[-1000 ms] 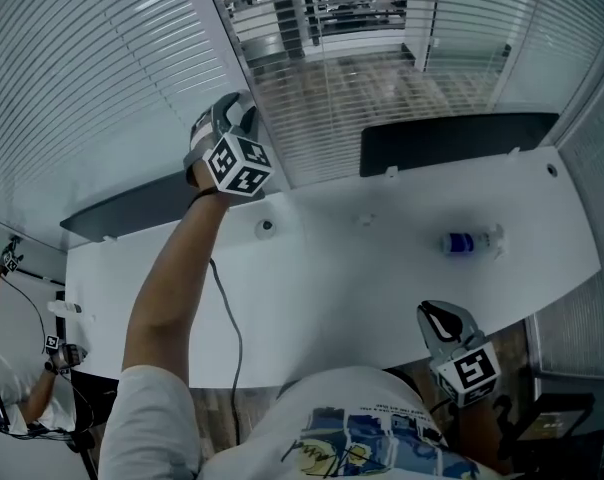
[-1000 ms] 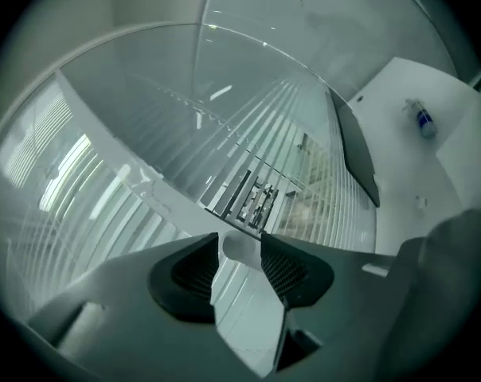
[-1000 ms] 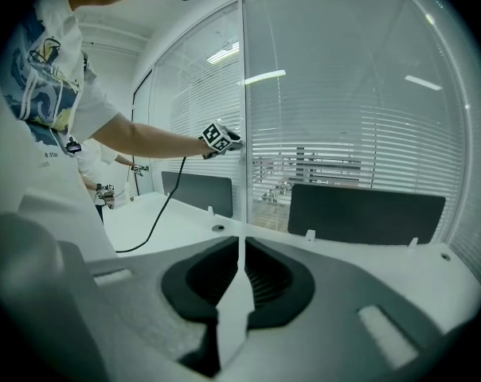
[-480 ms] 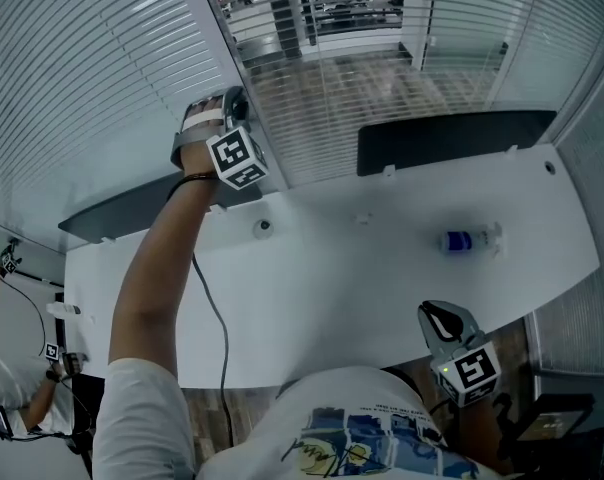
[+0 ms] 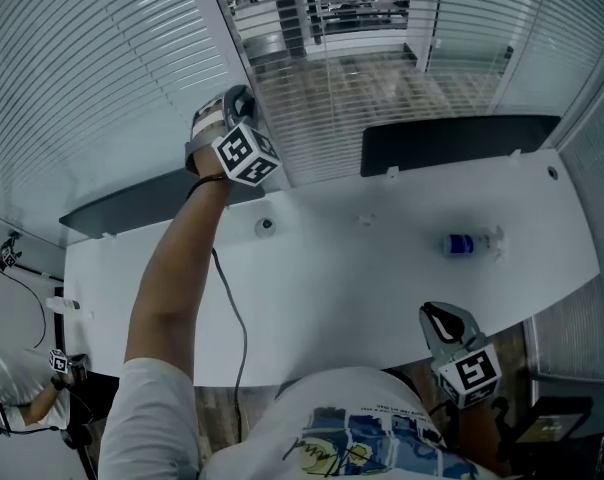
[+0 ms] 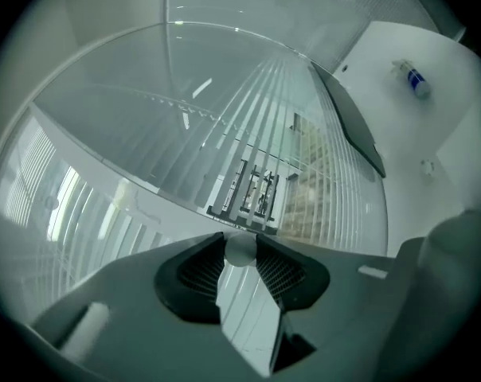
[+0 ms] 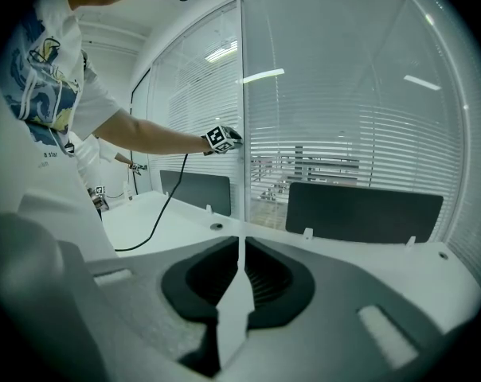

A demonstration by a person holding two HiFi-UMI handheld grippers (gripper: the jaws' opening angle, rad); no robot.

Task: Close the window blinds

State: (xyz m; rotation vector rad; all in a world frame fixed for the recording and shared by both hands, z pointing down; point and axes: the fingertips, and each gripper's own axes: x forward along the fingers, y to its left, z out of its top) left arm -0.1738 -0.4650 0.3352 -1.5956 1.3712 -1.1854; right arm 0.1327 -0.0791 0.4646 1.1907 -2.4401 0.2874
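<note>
White slatted blinds (image 5: 92, 78) hang to the left of a window post (image 5: 214, 28), with another set (image 5: 332, 68) to its right; the blinds (image 6: 248, 118) fill the left gripper view. My left gripper (image 5: 238, 106) is raised against the post. Its jaws are closing, and a small round white wand end (image 6: 240, 249) sits between the fingertips, touching both pads. My left gripper (image 6: 240, 251) points upward along the blinds. My right gripper (image 5: 442, 320) hangs low by my torso, away from the window. The right gripper (image 7: 240, 249) is shut on nothing.
A white desk (image 5: 382, 288) stands between me and the window, with two dark screens (image 5: 460, 140) along its far edge. On it lie a small bottle (image 5: 464, 242), a grommet (image 5: 266, 225) and a black cable (image 5: 232, 328). Another person's hand (image 5: 64, 365) shows at lower left.
My left gripper shifted slightly left and upward by the window post, then back right. The right gripper has stayed still.
</note>
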